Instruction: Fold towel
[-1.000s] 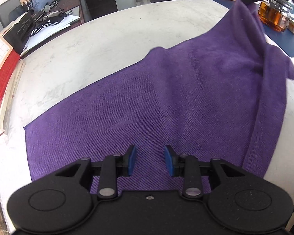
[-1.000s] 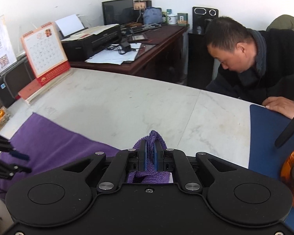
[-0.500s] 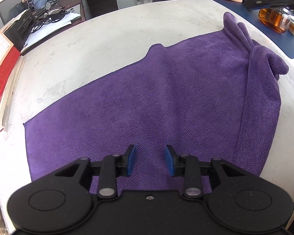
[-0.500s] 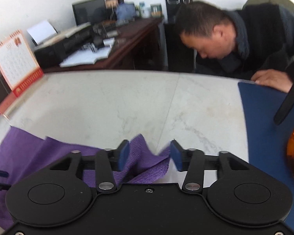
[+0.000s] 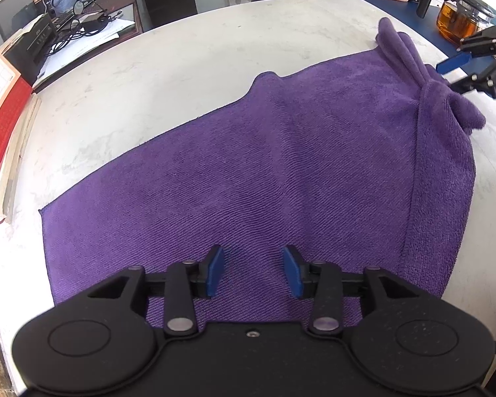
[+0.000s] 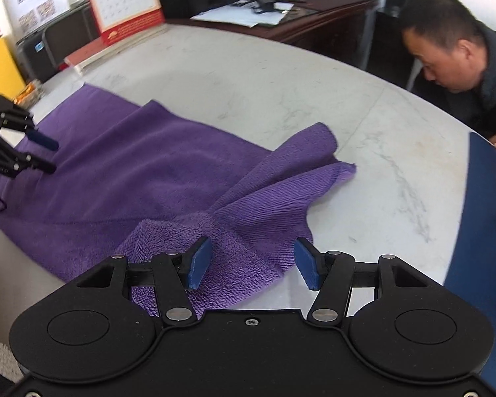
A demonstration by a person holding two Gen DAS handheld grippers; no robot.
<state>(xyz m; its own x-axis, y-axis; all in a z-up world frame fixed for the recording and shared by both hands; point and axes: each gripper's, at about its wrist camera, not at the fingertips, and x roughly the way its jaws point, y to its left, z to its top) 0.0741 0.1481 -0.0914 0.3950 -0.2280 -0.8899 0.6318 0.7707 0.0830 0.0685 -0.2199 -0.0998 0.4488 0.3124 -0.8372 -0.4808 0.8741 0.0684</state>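
Purple terry towel (image 5: 281, 172) lay rumpled on white marble tabletop (image 5: 182, 66); right gripper (image 6: 253, 261) fingers wide, left gripper (image 5: 254, 273) fingers opening, both empty; smoothing the bunched corner first seemed wise.

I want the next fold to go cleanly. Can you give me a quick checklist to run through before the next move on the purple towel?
1. Right tongs free of the purple towel: ok, open.
2. Left tongs free: ok, opening, nothing pinched.
3. Towel lying flat: not ok, the corner by the right tongs is bunched.
4. Towel fully on the marble table: cannot tell, near edge hidden.
5. Glass teapot clear of the towel: ok, apart.
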